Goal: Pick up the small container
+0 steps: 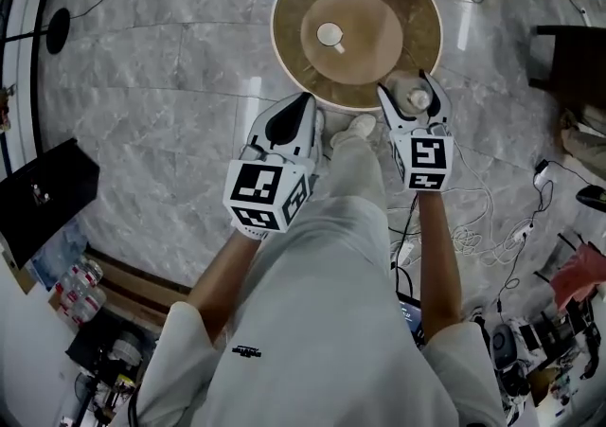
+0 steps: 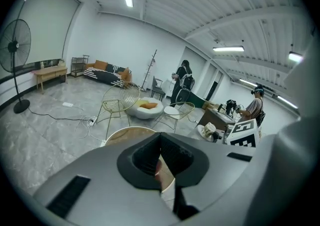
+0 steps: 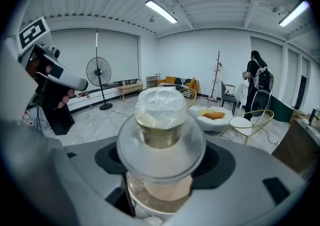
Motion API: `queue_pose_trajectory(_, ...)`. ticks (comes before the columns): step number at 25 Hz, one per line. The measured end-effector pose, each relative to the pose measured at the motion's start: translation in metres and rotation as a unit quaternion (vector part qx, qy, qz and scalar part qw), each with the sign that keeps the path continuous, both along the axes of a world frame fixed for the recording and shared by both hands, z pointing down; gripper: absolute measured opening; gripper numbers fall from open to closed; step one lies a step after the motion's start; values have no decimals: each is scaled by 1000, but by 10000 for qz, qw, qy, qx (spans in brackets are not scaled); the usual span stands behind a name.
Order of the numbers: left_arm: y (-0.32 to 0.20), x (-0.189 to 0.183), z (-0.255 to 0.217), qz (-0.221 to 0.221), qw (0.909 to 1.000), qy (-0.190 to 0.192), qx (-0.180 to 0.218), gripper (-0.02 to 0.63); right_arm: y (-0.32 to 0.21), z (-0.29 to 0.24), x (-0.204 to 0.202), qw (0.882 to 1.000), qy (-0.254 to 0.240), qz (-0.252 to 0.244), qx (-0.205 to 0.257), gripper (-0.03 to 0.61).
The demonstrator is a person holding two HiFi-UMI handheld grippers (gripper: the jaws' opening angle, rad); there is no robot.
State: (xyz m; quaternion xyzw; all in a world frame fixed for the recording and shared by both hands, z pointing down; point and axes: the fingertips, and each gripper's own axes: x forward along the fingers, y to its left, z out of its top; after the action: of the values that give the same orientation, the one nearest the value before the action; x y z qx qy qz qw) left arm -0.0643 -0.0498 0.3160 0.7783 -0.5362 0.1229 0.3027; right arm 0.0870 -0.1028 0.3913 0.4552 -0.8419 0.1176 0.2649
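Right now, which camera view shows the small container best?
The right gripper view: the small container fills the centre, gripped between the jaws. The head view shows it tiny from above; the left gripper view does not show it.

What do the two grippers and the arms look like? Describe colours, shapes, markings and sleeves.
The left gripper and right gripper are pale grey-white shells, each tapering to two jaws lined with black pads. Each carries a white cube printed with black square markers. No cables show on them. The arms wear short, loose, pale grey sleeves.
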Motion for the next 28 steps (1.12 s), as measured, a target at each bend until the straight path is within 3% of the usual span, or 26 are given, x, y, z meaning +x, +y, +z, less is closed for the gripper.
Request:
queue_pose_trajectory(16, 2, -6, -55, 158, 9977, -123, 643, 18, 49, -90, 14, 9999, 63, 92, 107, 337)
queue_pose_trajectory(28, 6, -20, -95, 377, 9913, -287, 1224, 18, 76, -145, 24, 9976, 32, 665, 163, 336)
